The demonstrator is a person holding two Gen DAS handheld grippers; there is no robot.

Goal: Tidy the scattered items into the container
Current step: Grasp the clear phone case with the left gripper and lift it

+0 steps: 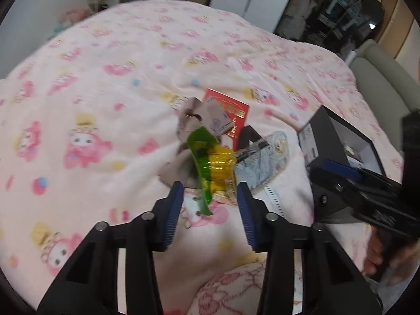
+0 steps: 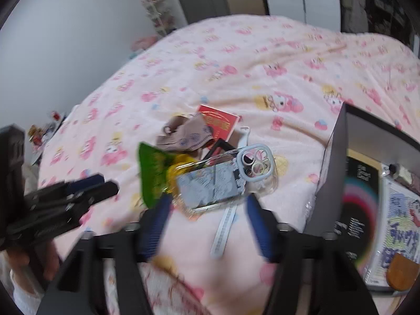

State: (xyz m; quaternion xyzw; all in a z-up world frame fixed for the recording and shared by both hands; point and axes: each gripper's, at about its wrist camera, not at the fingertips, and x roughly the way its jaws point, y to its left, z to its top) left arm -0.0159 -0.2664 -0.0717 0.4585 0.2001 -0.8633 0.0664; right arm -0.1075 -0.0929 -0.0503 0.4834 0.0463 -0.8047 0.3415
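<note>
Clutter remains on the bed: phone case, green-yellow wrapper, red packet. Container apparently holds several items already. Left gripper and right gripper both part-open, empty

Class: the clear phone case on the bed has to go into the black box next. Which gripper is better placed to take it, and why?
Probably the right gripper: its open fingers already flank the phone case, and the black box is on its side. The left gripper faces the green-yellow wrapper.
</note>
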